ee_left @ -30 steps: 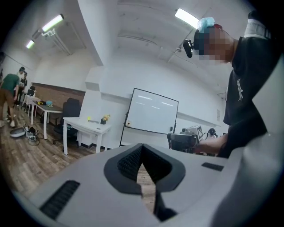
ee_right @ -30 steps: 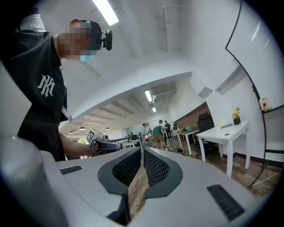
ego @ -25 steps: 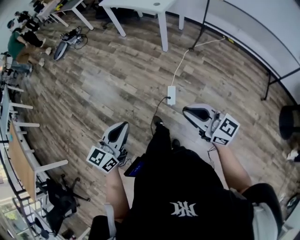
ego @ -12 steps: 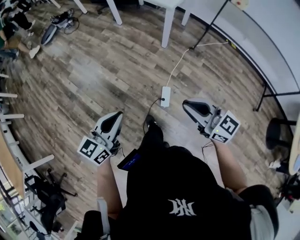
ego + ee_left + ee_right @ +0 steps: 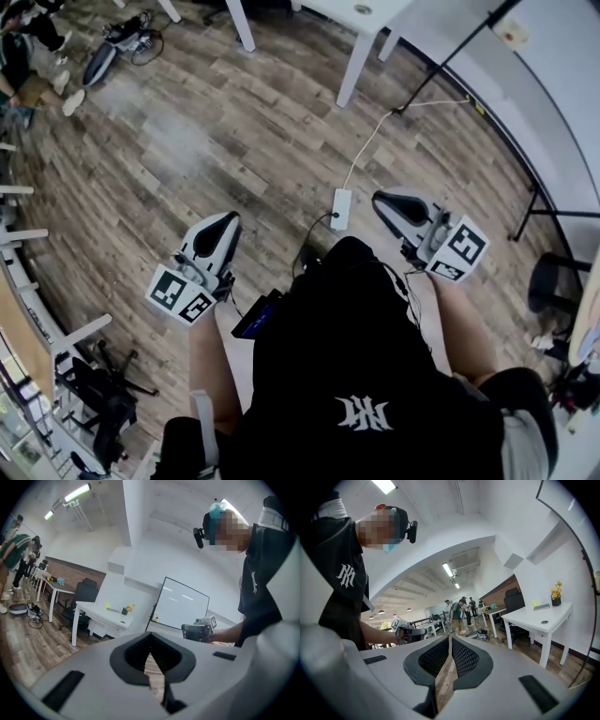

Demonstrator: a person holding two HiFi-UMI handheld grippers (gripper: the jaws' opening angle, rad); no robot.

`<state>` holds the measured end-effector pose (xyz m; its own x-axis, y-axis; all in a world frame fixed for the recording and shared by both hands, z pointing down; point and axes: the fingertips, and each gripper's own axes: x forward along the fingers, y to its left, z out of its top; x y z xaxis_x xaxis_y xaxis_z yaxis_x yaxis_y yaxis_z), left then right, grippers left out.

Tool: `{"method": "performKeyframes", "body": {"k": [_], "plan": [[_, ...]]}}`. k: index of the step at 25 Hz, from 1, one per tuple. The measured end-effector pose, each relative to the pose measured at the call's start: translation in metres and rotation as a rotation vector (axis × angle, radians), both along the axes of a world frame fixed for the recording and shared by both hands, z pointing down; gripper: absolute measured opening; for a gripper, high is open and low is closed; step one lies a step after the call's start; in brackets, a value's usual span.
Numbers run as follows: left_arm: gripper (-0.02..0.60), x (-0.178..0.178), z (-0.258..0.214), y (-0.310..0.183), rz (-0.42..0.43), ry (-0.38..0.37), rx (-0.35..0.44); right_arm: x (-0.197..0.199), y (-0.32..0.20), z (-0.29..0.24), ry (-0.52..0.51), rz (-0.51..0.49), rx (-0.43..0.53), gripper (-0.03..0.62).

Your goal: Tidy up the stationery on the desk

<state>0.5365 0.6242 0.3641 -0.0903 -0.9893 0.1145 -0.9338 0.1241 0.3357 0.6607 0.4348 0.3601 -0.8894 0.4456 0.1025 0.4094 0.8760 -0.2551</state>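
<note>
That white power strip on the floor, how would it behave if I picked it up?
The power strip looks like a rigid plastic block, so it is probably stiff and fairly light. Its white cable lies in a loose curve, so it would likely flop and tug back. The black cable joined to it may drag along.

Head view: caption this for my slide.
Person over wood floor holds left gripper and right gripper out, both shut and empty, a power strip lying ahead.

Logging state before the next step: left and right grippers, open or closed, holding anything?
Left gripper: shut, nothing between the jaws.
Right gripper: shut, nothing between the jaws.
</note>
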Motion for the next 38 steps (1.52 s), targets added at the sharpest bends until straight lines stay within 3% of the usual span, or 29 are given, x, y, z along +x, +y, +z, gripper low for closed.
{"method": "performKeyframes", "body": {"k": [10,18,25,38], "plan": [[0.002,-0.091,-0.004,-0.056,0.011,-0.037,0.005,-0.103,-0.052,-0.001,-0.054,-0.004,-0.022,0.044],[0.002,-0.206,-0.009,-0.148,0.027,-0.039,-0.032,-0.221,-0.147,-0.007,-0.086,0.02,-0.051,0.044],[0.002,-0.302,-0.024,-0.236,0.062,-0.056,-0.047,-0.3,-0.231,-0.017,-0.086,0.056,-0.043,0.044],[0.002,-0.377,-0.02,-0.337,0.141,-0.038,-0.036,-0.379,-0.31,-0.02,-0.104,0.104,-0.041,0.044]]}}
